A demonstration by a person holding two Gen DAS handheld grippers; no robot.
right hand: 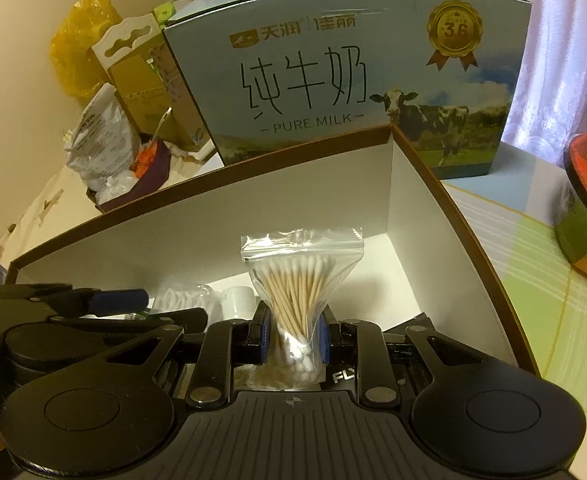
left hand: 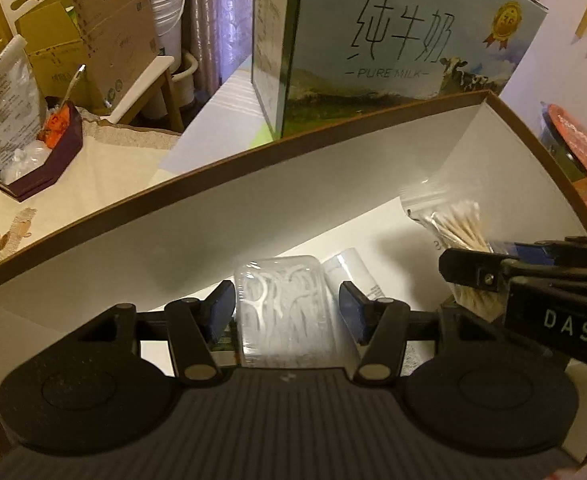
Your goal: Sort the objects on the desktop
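Clear rigid plastic case of white floss picks (left hand: 283, 312): light, slick, probably crushable; clenched at its flat sides by left gripper (left hand: 285, 312). Soft clear zip bag of wooden cotton swabs (right hand: 295, 304): light, yielding; pinched at its waist by right gripper (right hand: 295, 340), inside brown-rimmed white box (right hand: 393, 184).

Ahead of my left hand-held gripper (left hand: 287, 314) the floss pick case (left hand: 283, 308) sits between its fingers, inside the open box (left hand: 253, 160). To its right, my right hand-held gripper (right hand: 295, 338) holds the cotton swab bag (right hand: 299, 284) upright in the same box. Behind the box stands the milk carton (right hand: 333, 80) on the tabletop (left hand: 105, 168). A small cup (right hand: 237, 300), I think, lies between case and bag.
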